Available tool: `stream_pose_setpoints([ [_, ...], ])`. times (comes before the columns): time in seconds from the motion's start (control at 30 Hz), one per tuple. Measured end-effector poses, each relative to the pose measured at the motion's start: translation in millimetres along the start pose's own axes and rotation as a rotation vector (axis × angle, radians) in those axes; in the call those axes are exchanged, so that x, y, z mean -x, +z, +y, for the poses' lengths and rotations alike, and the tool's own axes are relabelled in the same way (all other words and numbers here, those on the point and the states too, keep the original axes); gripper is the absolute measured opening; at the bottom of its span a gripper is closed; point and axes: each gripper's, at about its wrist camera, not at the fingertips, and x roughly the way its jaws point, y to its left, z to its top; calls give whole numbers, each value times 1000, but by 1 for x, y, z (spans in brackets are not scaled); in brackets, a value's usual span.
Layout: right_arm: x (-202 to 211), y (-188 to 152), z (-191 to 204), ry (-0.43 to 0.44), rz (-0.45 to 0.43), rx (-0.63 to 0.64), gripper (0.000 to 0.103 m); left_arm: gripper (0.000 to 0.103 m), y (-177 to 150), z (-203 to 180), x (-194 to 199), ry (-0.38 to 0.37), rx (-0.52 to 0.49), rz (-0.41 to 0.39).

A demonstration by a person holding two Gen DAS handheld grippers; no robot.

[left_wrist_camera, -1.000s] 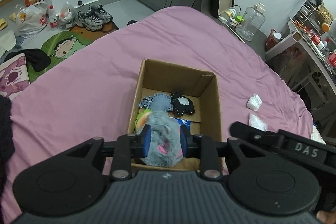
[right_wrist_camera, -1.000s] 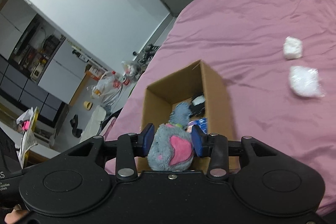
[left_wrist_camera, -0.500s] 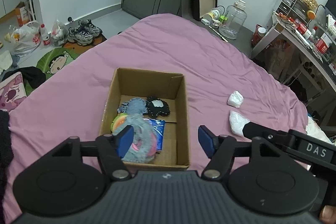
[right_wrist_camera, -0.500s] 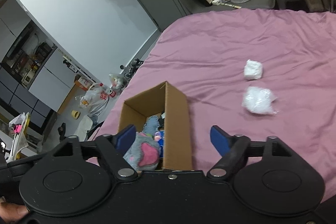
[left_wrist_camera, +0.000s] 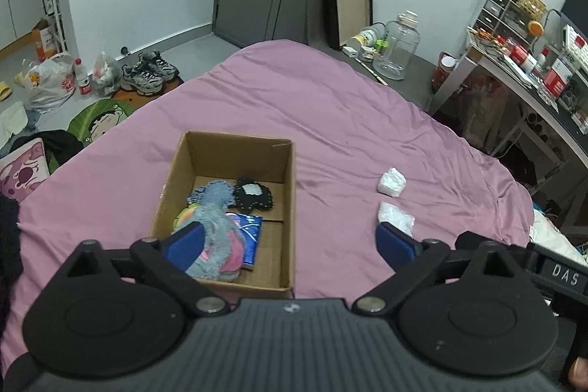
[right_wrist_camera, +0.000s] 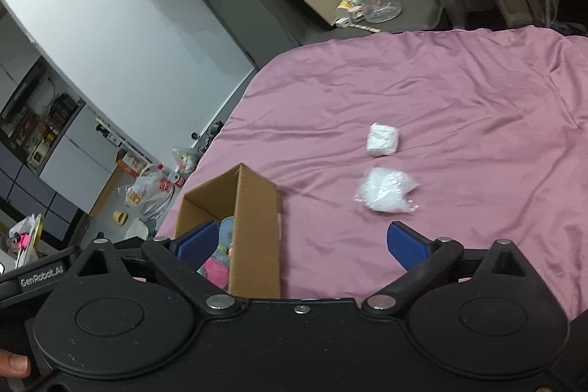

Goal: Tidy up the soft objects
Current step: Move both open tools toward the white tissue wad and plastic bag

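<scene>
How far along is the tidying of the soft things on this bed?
Mostly done: the grey plush toy and other soft pieces lie in the cardboard box. Nothing is in hand; the left gripper and right gripper are both open. Two white bundles, and, are left on the pink bedspread.

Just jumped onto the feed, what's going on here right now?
Soft things are being sorted into the cardboard box on the pink bed. Both the left claw and right claw are open and hold nothing. The grey plush toy lies in the box with a black plush and other items. Two white soft bundles, one and another, lie on the bedspread outside the box.
</scene>
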Motion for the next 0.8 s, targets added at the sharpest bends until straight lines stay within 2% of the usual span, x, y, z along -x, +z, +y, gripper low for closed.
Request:
stream_pose_setpoints([
  [0.37,1,8,-46,-19,-14,-75,99,103,-5,-37,-8,7,-42,2],
  [0.8,-20,26,-80,-11,-8,-115,97,102,5,-63,-30,9,-16,-10],
])
